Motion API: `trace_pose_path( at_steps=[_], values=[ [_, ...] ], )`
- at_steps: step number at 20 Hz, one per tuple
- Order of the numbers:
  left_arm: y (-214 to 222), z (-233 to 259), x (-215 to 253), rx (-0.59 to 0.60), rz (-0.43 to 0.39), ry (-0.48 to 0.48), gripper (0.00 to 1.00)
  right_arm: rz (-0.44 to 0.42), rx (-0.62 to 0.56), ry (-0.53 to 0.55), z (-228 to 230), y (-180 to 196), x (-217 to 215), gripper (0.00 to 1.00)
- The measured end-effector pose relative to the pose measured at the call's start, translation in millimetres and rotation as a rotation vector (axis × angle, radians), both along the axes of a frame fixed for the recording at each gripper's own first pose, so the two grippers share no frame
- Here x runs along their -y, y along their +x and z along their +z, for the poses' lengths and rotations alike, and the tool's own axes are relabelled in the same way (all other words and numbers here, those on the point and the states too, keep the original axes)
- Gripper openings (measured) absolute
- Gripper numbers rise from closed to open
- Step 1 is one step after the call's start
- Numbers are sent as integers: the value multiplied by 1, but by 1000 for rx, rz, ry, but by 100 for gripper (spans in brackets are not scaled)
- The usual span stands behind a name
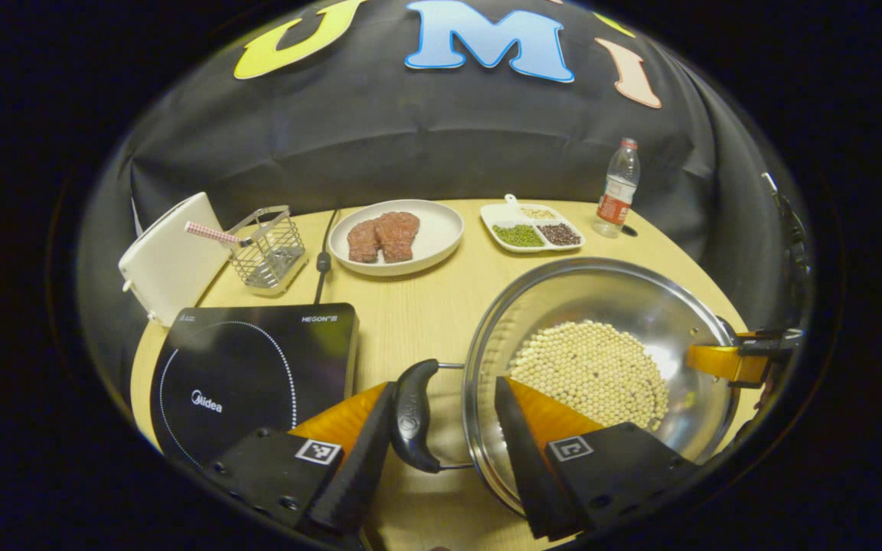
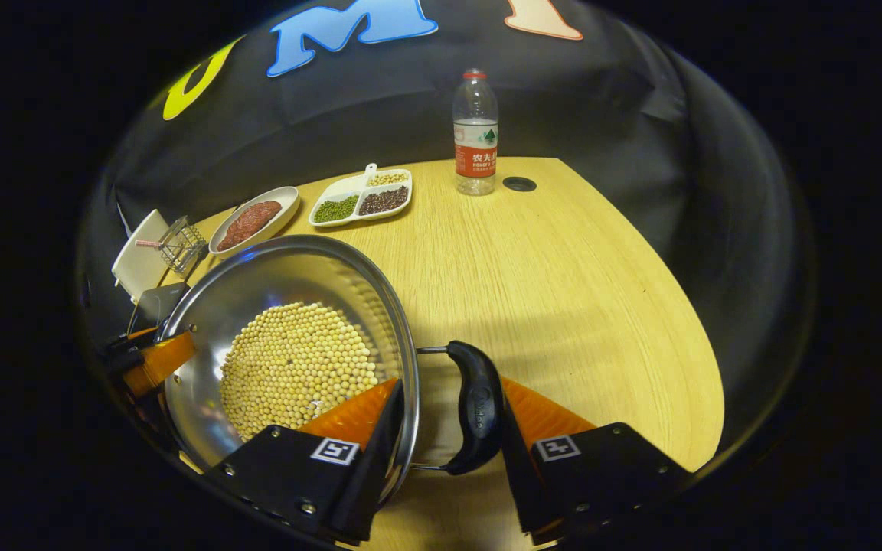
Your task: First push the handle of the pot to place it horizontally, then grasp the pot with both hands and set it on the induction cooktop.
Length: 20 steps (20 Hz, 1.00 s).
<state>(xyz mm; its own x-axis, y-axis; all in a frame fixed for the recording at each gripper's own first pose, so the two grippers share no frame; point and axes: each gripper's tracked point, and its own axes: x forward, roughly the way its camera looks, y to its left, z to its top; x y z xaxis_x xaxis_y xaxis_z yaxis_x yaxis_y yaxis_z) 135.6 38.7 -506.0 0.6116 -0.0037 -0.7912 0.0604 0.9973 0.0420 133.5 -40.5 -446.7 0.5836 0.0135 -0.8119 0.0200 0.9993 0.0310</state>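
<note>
Both hand-held grippers (image 1: pixel 441 428) (image 2: pixel 449 428) straddle pot (image 1: pixel 602 306) handles.

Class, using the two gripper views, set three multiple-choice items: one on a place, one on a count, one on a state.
1. Where does the cooktop lie in the left gripper view?
A. left of the pot
B. right of it
C. behind the bottle

2. How many meat pieces are on the plate?
A. one
B. two
C. four

3. What does the pot hold?
A. water
B. nothing
C. beans

Key: A, the cooktop sits on the pot's left; B, two brown pieces lie side by side; C, pale beans cover its bottom.
</note>
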Motion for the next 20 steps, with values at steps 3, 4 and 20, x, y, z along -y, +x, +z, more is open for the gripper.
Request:
trace_pose_path(
  at_steps=[3,4,20],
  values=[
    [-1,-1,-1,-11,-22,12,72,1,-7,-6,0,0,1,68],
    [-2,0,-1,-11,-34,17,71,-2,-4,-6,-1,2,1,68],
    [-13,28,5,-1,-69,-22,61,-30,-31,26,16,-9,0,60]
  ],
)
